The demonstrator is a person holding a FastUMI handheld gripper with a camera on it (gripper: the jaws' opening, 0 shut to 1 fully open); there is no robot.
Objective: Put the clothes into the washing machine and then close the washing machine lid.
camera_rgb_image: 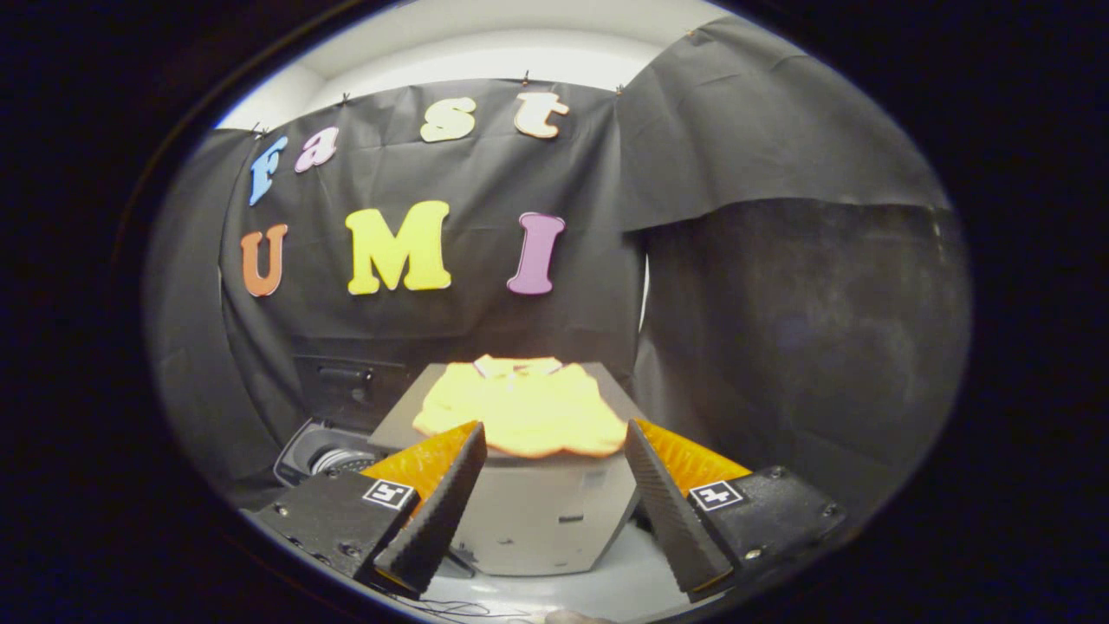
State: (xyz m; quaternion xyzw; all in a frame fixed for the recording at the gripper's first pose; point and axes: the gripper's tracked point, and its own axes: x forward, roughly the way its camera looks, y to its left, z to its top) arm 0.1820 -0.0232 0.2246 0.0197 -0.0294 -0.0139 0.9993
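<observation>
On top of a grey box-shaped stand (528,520), a yellow garment (524,407) lies spread flat, covering most of the upper surface and reaching its near edge. Its cloth looks soft and slightly rumpled, with a folded collar-like part at the far edge and a wavy hem at the near edge. The stand has smooth, matte side walls with rounded lower corners and a small dark slot on its front face.

Gripper (550,438) position: hovering ahead of the stand's near edge, level with the garment's hem. Both fingers are wedge-shaped, tapering toward their tips, and their inner faces carry a fine ribbed texture. Jaw state: spread wide, roughly as wide as the garment itself, with nothing held between them; the left fingertip sits at the garment's near-left corner and the right fingertip at its near-right corner, whether in contact with the cloth cannot be told. Each finger base is a flat dark block with screw heads and a small square printed marker.

Washing machine (325,451) position: on the floor just beside the stand's left side, beyond the left finger. Its lid (351,386), a dark flat panel, stands raised behind the round opening, and a perforated metal drum is visible inside.

A black cloth wall (520,260) with soft creases hangs behind the stand. The floor (624,589) below is pale and smooth
</observation>
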